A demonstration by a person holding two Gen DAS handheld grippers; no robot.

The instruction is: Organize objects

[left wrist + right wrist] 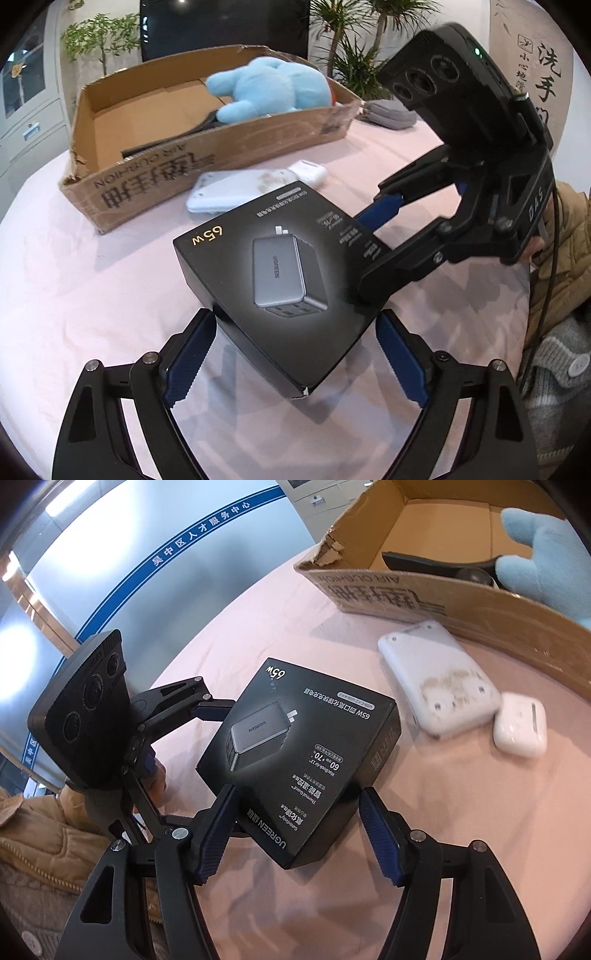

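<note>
Left wrist view showed the left gripper and right gripper each clamped on a corner of the black charger box, carried between them just above the pink table. Beyond lay a white power bank and earbud case, not yet packed. Farther off, the cardboard box already held a blue plush toy.

On the flat black cardboard charger box I read "UGREEN", "65W", "60" and "70", on the torn brown corrugated carton "AIR CUSHION", and on the black frame of the right gripper "DAS".
</note>
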